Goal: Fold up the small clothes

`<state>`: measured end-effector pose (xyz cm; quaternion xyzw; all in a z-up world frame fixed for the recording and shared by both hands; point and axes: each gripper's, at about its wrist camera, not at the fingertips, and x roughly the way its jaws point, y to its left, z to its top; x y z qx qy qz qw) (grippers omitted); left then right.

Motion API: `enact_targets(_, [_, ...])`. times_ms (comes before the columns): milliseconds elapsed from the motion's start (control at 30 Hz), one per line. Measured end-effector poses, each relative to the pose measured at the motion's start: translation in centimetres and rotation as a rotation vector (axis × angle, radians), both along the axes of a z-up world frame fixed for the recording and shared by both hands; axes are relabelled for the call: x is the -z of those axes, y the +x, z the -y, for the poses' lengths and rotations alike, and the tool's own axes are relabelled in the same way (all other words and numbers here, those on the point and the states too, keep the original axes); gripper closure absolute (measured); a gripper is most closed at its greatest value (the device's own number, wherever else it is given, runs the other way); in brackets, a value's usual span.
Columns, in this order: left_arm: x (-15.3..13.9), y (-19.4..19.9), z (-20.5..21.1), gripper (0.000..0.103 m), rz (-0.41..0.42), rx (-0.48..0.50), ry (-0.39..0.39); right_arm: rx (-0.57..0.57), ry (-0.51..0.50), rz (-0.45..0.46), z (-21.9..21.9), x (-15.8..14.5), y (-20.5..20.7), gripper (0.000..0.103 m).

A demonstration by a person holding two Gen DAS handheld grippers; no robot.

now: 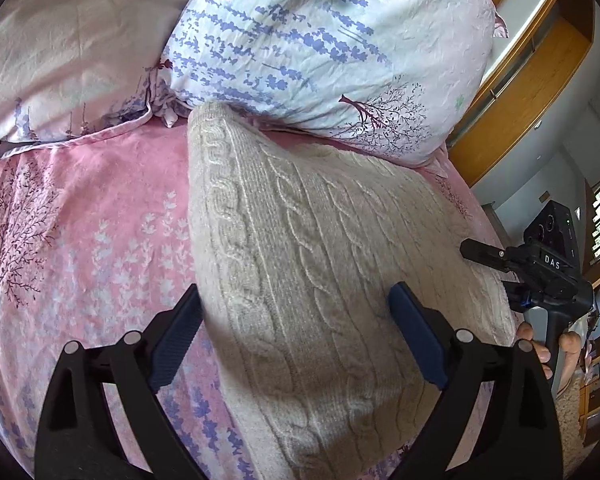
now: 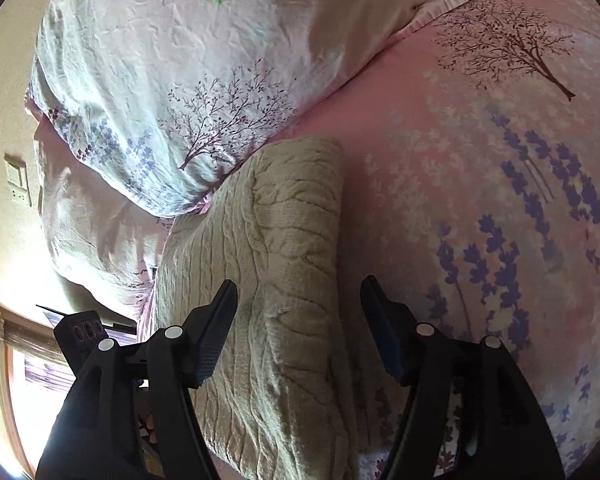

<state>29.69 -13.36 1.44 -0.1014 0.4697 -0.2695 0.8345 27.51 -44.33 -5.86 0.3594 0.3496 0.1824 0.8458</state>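
a cream cable-knit sweater (image 1: 300,240) lies folded on a pink flowered bedsheet (image 1: 100,220), its far end tucked against a white pillow (image 1: 320,40) printed with purple sprigs. the left gripper (image 1: 296,320) hangs over the sweater's near part with its jaws spread wide, holding nothing, the knit showing between the two fingers. the right gripper (image 2: 300,320), seen from its own camera, is likewise wide open above the sweater's folded edge (image 2: 284,260), one finger over the knit and the other over the bedsheet beside it.
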Motion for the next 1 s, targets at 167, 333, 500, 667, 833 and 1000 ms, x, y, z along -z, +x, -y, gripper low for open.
enact_targets(167, [1.2, 1.6, -0.2, 0.011, -0.082, -0.014, -0.127, -0.058, -0.027, 0.024, -1.5, -0.3, 0.1, 0.038])
enact_targets(333, [1.4, 2.2, -0.3, 0.023, -0.105, -0.027, -0.167, -0.088, 0.009, 0.027, -1.7, 0.4, 0.2, 0.057])
enact_targets(500, [1.6, 2.1, -1.6, 0.041, -0.124, -0.05, -0.228, -0.088, 0.013, 0.058, -1.9, 0.2, -0.4, 0.068])
enact_targets(667, [1.0, 1.9, -2.3, 0.063, -0.104, -0.049, -0.27, -0.066, -0.03, 0.12, -2.7, -1.1, -1.8, 0.073])
enact_targets(833, [-0.6, 0.4, -4.6, 0.067, -0.057, -0.03, -0.277, -0.073, -0.11, 0.216, -5.3, -3.9, -3.4, 0.075])
enact_targets(1000, [-3.1, -1.9, -11.4, 0.066, 0.029, -0.081, -0.254, -0.171, -0.171, 0.305, -11.0, -6.0, -2.9, 0.076])
